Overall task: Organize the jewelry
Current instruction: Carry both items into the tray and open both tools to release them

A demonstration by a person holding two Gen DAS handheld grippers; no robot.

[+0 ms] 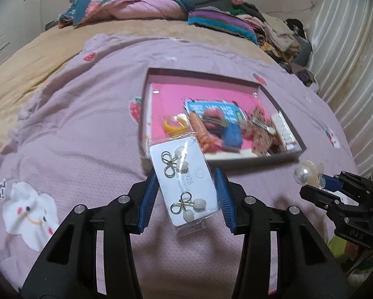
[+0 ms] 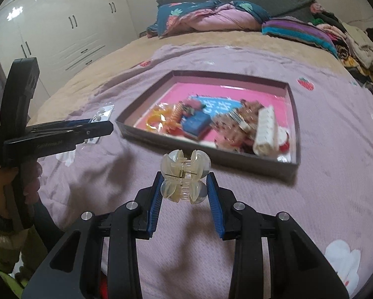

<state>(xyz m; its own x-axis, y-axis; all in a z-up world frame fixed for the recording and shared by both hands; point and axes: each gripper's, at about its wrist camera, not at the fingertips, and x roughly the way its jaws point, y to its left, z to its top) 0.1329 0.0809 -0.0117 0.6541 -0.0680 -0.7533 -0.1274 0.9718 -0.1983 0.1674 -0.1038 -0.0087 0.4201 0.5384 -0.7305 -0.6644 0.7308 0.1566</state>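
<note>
Two grippers: left gripper [image 1: 186, 199] clamps earring card [image 1: 184, 184] marked "925"; right gripper [image 2: 184, 194] clamps clear hair claw [image 2: 185, 179]; both short of tray [image 1: 219, 160] near rim.

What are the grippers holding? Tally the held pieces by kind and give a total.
Earrings, on the card in the left gripper: 2
Clear claw clip, in the right gripper: 1
Total: 3

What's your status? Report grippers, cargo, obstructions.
Left gripper shut on earring card. Right gripper shut on clear hair claw. Tray ahead on the bedspread, already cluttered; path clear.
</note>
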